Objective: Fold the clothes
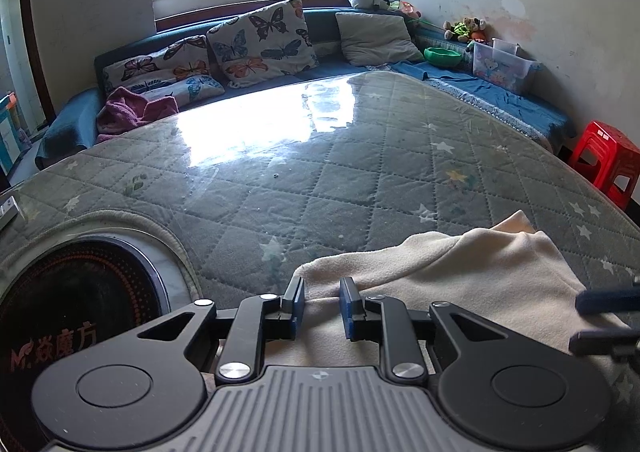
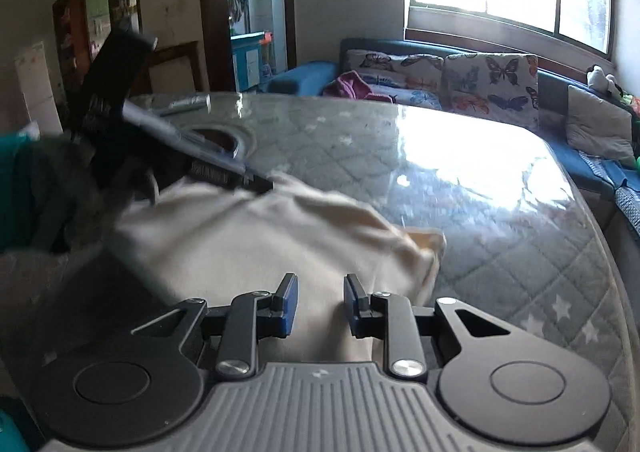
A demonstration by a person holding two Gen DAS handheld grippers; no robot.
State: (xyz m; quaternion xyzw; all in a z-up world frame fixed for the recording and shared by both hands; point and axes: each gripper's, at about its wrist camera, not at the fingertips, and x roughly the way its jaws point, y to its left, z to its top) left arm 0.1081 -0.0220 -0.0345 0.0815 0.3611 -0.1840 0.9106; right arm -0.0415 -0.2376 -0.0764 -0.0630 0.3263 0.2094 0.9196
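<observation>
A cream fleece garment (image 1: 460,272) lies bunched on the near part of a quilted grey table cover (image 1: 320,171). My left gripper (image 1: 322,294) is open, its fingers straddling a fold at the garment's left edge. The right gripper's blue fingers (image 1: 608,302) show blurred at the right edge. In the right wrist view the garment (image 2: 256,236) lies in front, blurred. My right gripper (image 2: 318,292) is open just above it, nothing between the pads. The left gripper (image 2: 240,171) reaches in from the left over the garment's far edge.
A round black cooktop (image 1: 80,304) is set into the table at the near left. A blue sofa (image 1: 280,71) with butterfly cushions and a purple cloth (image 1: 132,111) runs behind the table. A red stool (image 1: 608,159) stands at the right.
</observation>
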